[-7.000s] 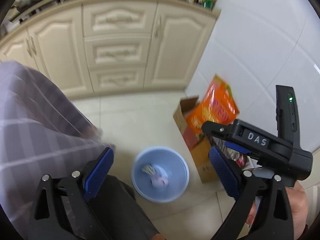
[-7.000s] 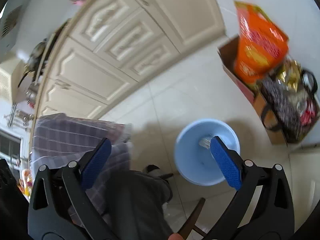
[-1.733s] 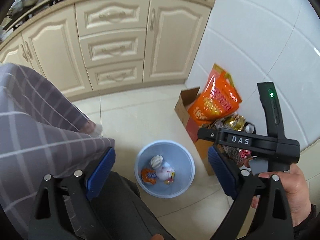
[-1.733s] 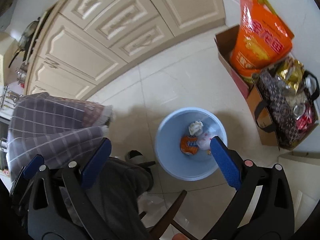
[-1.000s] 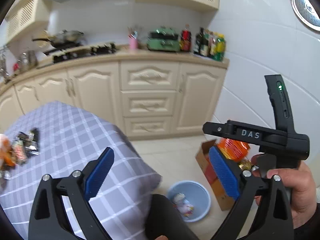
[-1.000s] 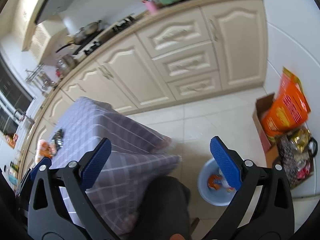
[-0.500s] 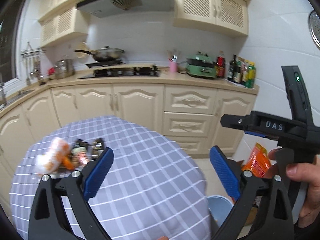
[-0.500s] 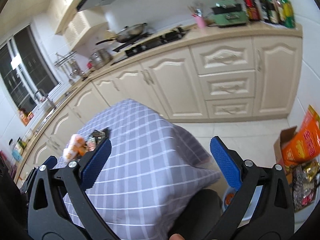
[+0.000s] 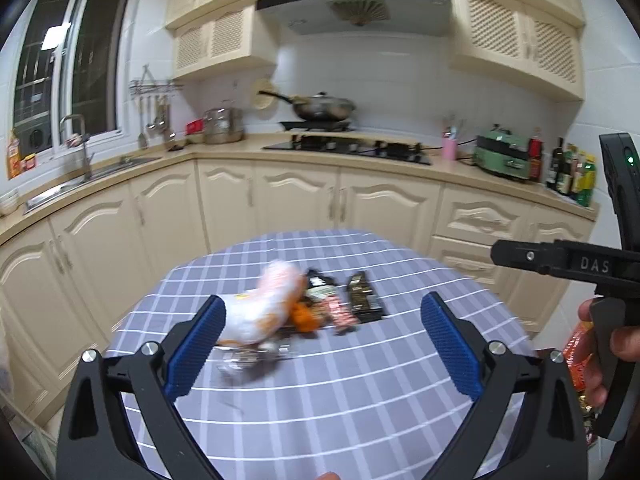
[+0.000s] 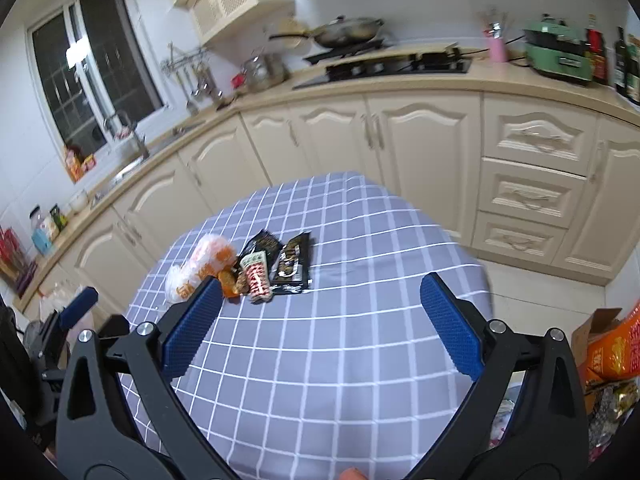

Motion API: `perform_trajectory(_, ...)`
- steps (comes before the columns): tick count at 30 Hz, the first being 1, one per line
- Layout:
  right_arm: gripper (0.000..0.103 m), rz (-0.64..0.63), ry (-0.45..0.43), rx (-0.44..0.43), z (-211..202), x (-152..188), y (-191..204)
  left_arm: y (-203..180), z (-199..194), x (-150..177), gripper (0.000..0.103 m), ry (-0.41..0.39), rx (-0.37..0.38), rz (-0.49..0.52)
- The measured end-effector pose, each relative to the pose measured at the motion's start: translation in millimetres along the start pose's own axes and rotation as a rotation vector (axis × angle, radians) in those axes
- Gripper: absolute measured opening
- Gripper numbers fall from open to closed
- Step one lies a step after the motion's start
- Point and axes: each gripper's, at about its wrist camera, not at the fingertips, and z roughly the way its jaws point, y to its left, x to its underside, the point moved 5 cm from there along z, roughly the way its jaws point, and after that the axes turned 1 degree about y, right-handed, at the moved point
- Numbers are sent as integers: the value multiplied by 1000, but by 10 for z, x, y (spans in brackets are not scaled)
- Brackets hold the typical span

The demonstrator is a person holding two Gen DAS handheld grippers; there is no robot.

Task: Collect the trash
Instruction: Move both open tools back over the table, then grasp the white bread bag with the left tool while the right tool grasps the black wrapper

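A pile of trash lies on the checked tablecloth: a white-and-orange plastic bag, a black wrapper and a red-and-white wrapper. In the right wrist view the bag, the black wrapper and the red-and-white wrapper show on the cloth. My left gripper is open and empty, in front of the pile. My right gripper is open and empty, in front of and to the right of the pile. The bin is out of view.
Cream cabinets and a worktop with a hob and a sink stand behind the table. A cardboard box with an orange bag stands on the floor at the right. The right gripper's body is at the right.
Both grippers have swung up from the blue bin on the floor to face the table. The pile of trash is now between the fingers, closer than half a second ago.
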Motion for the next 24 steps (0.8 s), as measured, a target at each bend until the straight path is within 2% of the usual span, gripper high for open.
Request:
perform_trajectory(6, 97, -11, 72, -6, 504, 32, 107, 327, 448, 70, 96, 80, -75, 51)
perform_trajectory(14, 97, -26, 176, 34, 1223, 3, 28, 478, 1155, 173, 96, 211, -125, 172)
perform_trajectory(21, 97, -85, 255, 63, 1826, -37, 133, 600, 1582, 206, 96, 282, -92, 156)
perform_trajectory(22, 92, -98, 273, 65, 1906, -25, 160, 601, 1619, 209, 96, 287, -85, 155)
perform_trajectory(23, 83, -112, 288, 71, 1980, -7, 186, 605, 1648, 222, 91, 292, -77, 153)
perform_trajectory(24, 82, -133, 280, 90, 2000, -10, 204, 609, 1678, 241, 73, 302, -61, 147)
